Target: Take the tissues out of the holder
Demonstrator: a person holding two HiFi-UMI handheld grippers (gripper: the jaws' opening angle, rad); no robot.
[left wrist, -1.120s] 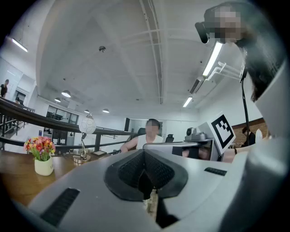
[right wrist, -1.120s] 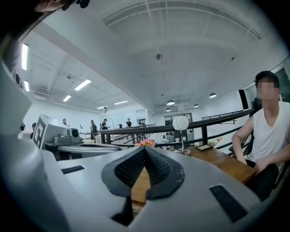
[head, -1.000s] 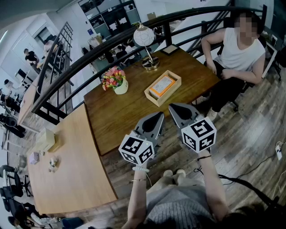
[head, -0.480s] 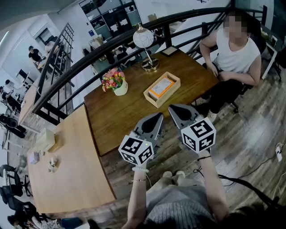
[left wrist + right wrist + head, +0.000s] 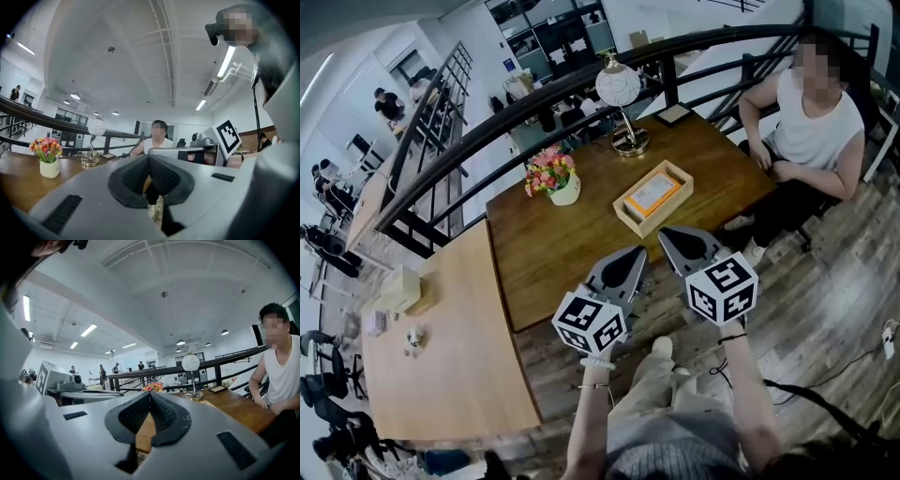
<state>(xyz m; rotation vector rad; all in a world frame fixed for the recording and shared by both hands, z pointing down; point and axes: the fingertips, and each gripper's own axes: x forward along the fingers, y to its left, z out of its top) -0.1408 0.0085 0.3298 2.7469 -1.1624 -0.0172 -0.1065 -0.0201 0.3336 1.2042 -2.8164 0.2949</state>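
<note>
A shallow wooden holder (image 5: 653, 197) with an orange-topped pack of tissues (image 5: 652, 192) in it lies on the dark wooden table (image 5: 572, 239), near its front right part. Both grippers hover side by side over the table's near edge, short of the holder. My left gripper (image 5: 636, 255) is shut and empty, and its pads meet in the left gripper view (image 5: 149, 157). My right gripper (image 5: 668, 233) is shut too, with nothing between its pads (image 5: 149, 394). It points at the holder's near corner, a short way from it.
A white pot of flowers (image 5: 553, 175) and a globe lamp (image 5: 622, 94) stand behind the holder. A person in a white top (image 5: 811, 122) sits at the table's right end. A lighter table (image 5: 441, 347) adjoins on the left, and a dark railing (image 5: 487, 122) runs behind.
The head view has shifted, so the table and holder sit slightly lower and to the right. One of the person's legs has stepped forward. Both grippers stay shut in about the same place.
</note>
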